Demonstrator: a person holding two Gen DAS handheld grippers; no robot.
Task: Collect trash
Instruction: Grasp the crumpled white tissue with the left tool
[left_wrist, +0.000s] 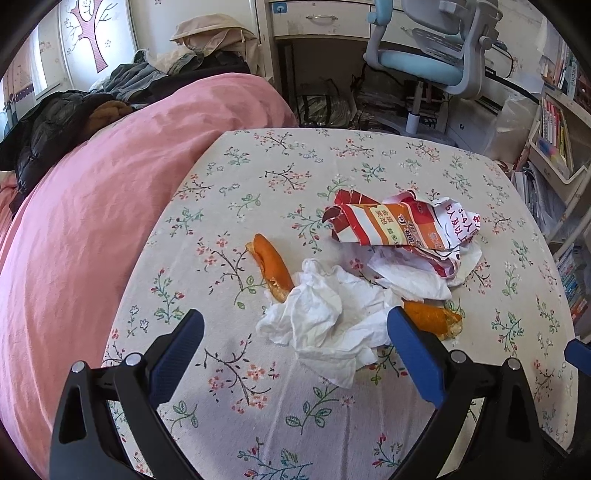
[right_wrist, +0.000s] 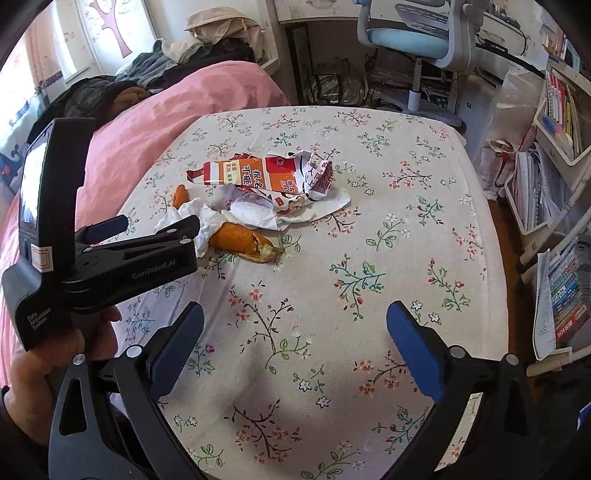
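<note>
While both sets of tongs stand wide apart and hold nothing, the trash lies in one heap on the table: a crumpled tissue, two orange peels, and a torn red-and-orange wrapper over a second white paper.

From the left gripper the tissue sits right at the fingertips, a shade toward 1 o'clock, with its right finger already beside the tissue's edge. One peel runs from 11 to 5 o'clock and slips under the tissue; the other peel pokes out at 2 o'clock. The wrapper lies beyond, at 1 o'clock.

From the right gripper the heap is well apart, up at 11 o'clock, the near peel lying roughly 10 to 4.

So the left hand is plainly the nearer, and a short push forward should bracket the tissue. No bin shows in either view.
</note>
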